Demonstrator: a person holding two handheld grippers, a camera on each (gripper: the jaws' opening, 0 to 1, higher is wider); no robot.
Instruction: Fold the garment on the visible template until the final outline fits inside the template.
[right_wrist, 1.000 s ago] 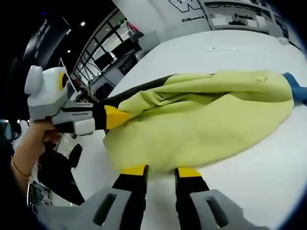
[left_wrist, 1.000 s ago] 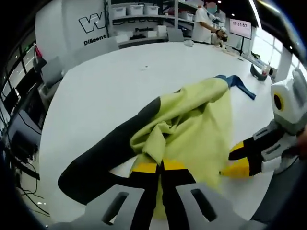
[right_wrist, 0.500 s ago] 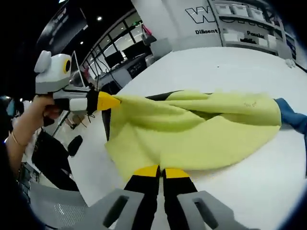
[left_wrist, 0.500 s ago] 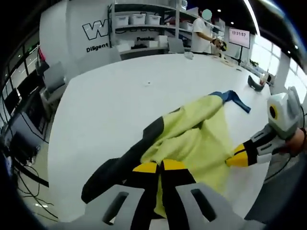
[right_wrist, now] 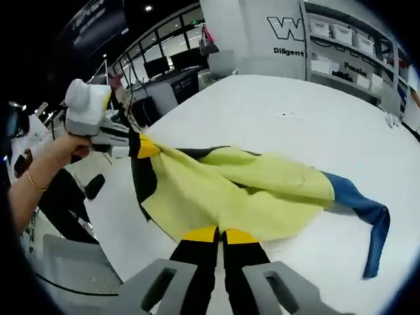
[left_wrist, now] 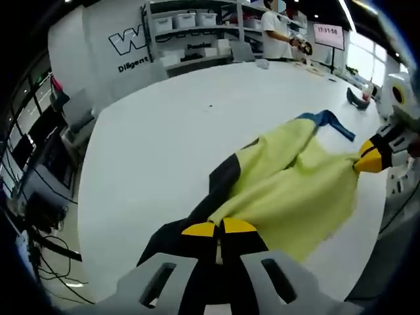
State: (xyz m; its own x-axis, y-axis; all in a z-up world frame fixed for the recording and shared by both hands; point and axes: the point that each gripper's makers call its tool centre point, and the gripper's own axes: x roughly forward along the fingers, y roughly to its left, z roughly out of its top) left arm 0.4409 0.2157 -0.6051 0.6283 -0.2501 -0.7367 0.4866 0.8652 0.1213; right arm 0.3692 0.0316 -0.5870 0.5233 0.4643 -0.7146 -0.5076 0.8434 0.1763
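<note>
garment (left_wrist: 289, 187): yellow/black/blue, stretched over white table (left_wrist: 151, 125), template not discernible. left gripper (left_wrist: 219, 230) & right gripper (right_wrist: 211, 235) both clamped on its hem at 6 o'clock. shelves (left_wrist: 190, 26) w/ bins at 12, person beside.

Yellow, black and blue garment (right_wrist: 243, 190)

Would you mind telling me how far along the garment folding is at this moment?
Early. Done: both grippers have hold of the yellow-green garment with black and blue sleeves. In hand: the left gripper and right gripper, jaws shut on its hem, stretch it over the white table. Left: every fold; the blue sleeve trails loose, and I cannot make out a template.
</note>
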